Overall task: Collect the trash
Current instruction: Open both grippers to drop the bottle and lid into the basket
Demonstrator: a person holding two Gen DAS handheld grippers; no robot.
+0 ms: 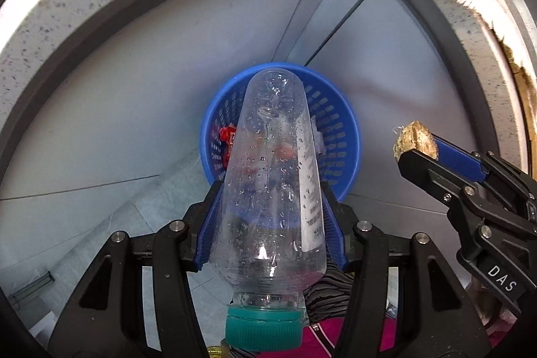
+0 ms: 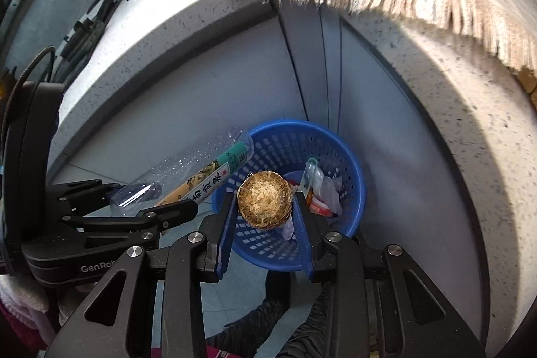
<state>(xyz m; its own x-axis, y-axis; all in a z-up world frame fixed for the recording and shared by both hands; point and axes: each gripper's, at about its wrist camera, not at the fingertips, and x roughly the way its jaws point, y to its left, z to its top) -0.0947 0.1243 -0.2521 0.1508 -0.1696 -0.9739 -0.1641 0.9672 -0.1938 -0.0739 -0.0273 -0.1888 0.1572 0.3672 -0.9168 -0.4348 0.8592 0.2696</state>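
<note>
I am gripping a clear plastic bottle (image 1: 272,190) between my left gripper (image 1: 268,207) fingers, cap toward me. My right gripper (image 2: 265,207) fingers are clamping a brown fibrous puck (image 2: 264,202). Beyond both fingertips, the blue basket (image 2: 349,190) is sitting on the floor, trash inside.

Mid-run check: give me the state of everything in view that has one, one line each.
Left gripper: shut on the plastic bottle.
Plastic bottle: empty, green cap on, base pointing towards the basket.
Right gripper: shut on the brown fibrous chunk.
Blue basket: upright on the floor, some trash already inside.
</note>
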